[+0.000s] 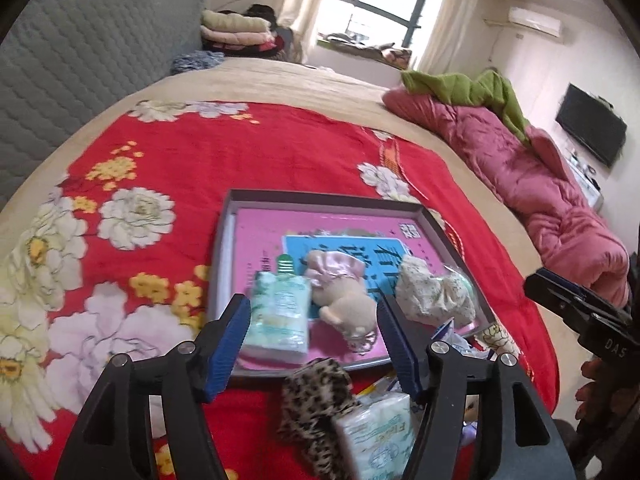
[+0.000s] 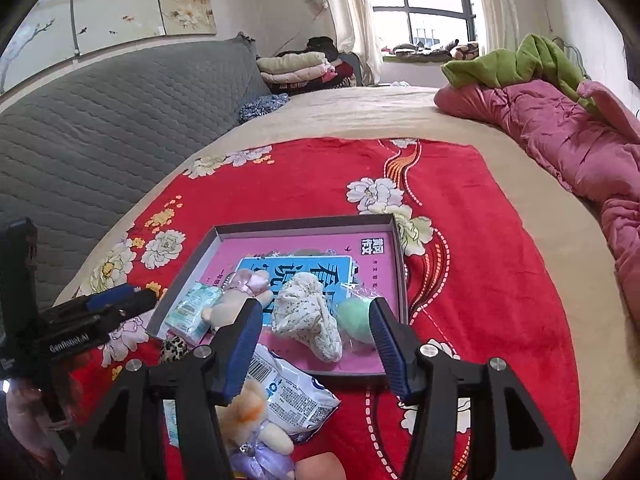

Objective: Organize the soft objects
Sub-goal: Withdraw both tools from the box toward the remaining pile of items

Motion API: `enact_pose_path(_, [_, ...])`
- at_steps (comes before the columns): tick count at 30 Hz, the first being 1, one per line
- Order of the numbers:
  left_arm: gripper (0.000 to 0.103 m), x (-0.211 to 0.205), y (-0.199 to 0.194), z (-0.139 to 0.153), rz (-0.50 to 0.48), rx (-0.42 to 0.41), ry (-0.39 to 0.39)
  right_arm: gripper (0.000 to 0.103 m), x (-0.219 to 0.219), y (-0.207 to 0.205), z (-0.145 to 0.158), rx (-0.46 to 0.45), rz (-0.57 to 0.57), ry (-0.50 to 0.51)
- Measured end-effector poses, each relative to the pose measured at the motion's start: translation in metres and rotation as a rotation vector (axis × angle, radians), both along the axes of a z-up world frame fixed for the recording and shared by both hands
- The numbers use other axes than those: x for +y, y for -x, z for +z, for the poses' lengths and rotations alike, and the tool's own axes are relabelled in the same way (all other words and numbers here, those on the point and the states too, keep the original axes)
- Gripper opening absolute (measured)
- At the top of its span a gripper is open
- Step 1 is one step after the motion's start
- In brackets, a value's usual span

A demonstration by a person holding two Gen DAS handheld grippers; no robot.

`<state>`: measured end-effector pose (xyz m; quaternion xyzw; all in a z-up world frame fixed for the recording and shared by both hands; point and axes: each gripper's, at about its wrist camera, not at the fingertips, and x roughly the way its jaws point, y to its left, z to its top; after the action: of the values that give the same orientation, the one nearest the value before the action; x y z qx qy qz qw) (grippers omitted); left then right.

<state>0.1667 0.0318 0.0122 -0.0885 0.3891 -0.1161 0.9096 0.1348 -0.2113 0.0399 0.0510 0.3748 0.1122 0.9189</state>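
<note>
A shallow grey tray (image 1: 320, 199) (image 2: 304, 226) lined with a pink book lies on the red floral blanket (image 1: 200, 148). In it rest a pale green tissue pack (image 1: 280, 312) (image 2: 190, 312), a beige plush with a pink bow (image 1: 340, 300) (image 2: 236, 300), a floral cloth bundle (image 1: 432, 296) (image 2: 308, 316) and a green sponge in a clear wrap (image 2: 356, 316). My left gripper (image 1: 314, 344) hovers open above the tissue pack and plush, touching neither. My right gripper (image 2: 316, 344) is open above the tray's near edge, holding nothing.
In front of the tray lie a leopard-print scrunchie (image 1: 316, 400), a second tissue pack (image 1: 376, 436), a white-and-blue packet (image 2: 288, 388) and a plush in a purple dress (image 2: 252, 420). A pink quilt (image 2: 560, 140) lies at the right, a grey headboard (image 2: 120, 120) at the left.
</note>
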Motion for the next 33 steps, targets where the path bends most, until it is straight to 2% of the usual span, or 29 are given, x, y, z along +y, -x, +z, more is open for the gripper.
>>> enact_pose_path(5, [0.068,0.019,0.012,0.01,0.051,-0.006,0.004,0.061,-0.002,0.008,0.005,-0.01,0.006,-0.021])
enact_pose_path(12, [0.071,0.031,0.037,0.024,0.095,-0.02,-0.027,0.063,-0.001,0.019,0.019,-0.055,0.015,-0.031])
enact_pose_path(18, [0.073,0.038,0.057,0.042,0.125,-0.04,-0.012,0.068,-0.002,0.027,0.032,-0.082,0.023,-0.072])
enact_pose_path(27, [0.074,0.029,0.084,0.067,0.133,-0.07,-0.023,0.07,-0.005,0.044,0.048,-0.124,0.015,-0.069])
enact_pose_path(33, [0.074,0.02,0.095,0.07,0.13,-0.056,-0.038,0.07,-0.006,0.055,0.052,-0.128,0.034,-0.079])
